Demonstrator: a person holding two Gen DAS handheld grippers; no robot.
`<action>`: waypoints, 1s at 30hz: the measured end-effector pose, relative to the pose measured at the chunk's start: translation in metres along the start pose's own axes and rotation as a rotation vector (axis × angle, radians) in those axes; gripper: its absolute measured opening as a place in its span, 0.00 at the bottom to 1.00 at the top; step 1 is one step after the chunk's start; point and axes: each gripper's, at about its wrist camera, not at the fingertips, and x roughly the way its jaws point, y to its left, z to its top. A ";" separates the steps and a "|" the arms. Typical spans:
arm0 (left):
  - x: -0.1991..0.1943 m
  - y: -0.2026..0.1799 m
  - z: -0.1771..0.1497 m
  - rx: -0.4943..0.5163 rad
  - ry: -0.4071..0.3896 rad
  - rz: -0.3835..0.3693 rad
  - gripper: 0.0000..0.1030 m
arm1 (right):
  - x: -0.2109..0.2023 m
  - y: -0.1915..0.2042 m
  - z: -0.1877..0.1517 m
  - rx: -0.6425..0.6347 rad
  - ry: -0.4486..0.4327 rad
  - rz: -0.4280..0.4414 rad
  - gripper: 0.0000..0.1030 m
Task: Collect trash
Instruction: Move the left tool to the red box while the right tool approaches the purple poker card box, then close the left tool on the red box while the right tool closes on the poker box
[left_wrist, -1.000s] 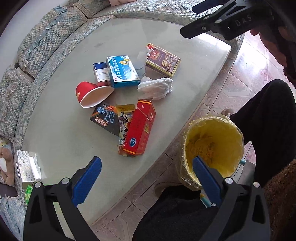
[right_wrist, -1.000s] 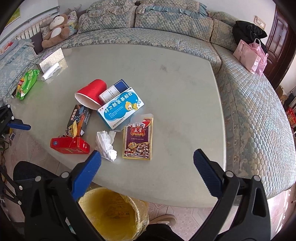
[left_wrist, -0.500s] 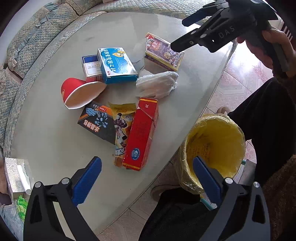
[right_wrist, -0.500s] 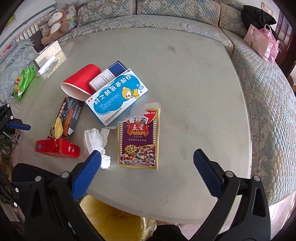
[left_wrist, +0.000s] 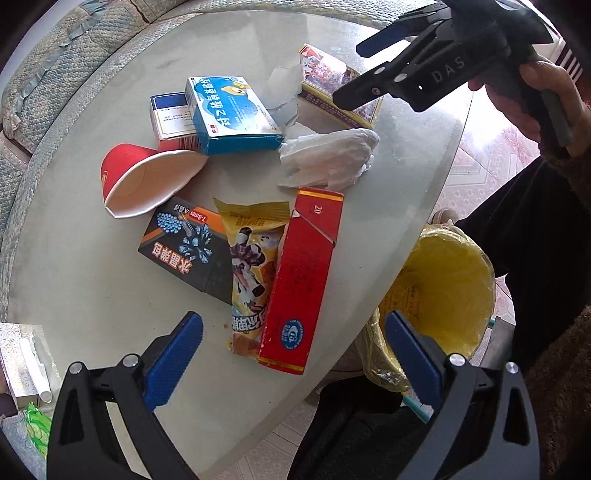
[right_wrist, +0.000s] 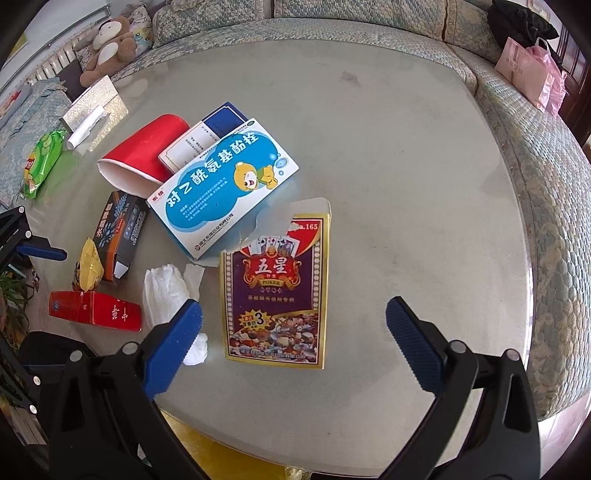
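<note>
Trash lies on a glass table (left_wrist: 92, 295): a long red box (left_wrist: 299, 280), a yellow snack wrapper (left_wrist: 251, 258), a black box (left_wrist: 184, 247), a red paper cup (left_wrist: 144, 177), a blue medicine box (left_wrist: 229, 110), a crumpled tissue (left_wrist: 328, 158) and a purple poker card box (right_wrist: 275, 291). My left gripper (left_wrist: 293, 350) is open above the red box's near end. My right gripper (right_wrist: 293, 339) is open just above the poker box; it also shows in the left wrist view (left_wrist: 364, 70). A bin with a yellow bag (left_wrist: 443, 291) stands by the table edge.
A sofa (right_wrist: 535, 177) curves around the table's far sides. A silver tissue box (right_wrist: 94, 110) and a green snack bag (right_wrist: 40, 158) sit at the table's left corner. A stuffed toy (right_wrist: 110, 44) and pink bags (right_wrist: 532, 70) lie on the sofa. A person's dark-trousered legs (left_wrist: 535, 240) are by the bin.
Both grippers have moved closer to the table. The left has come down toward the red box; the right has come down over the poker box. Both stay open.
</note>
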 end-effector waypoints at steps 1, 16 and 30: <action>0.001 0.001 0.001 0.001 0.001 -0.002 0.94 | 0.001 0.001 0.001 -0.003 0.001 -0.002 0.95; 0.010 0.007 0.006 -0.027 0.001 -0.064 0.94 | 0.010 -0.008 0.003 0.025 -0.015 -0.003 0.95; 0.017 0.008 -0.001 -0.075 0.033 -0.086 0.81 | 0.015 -0.006 0.005 0.019 -0.012 -0.007 0.95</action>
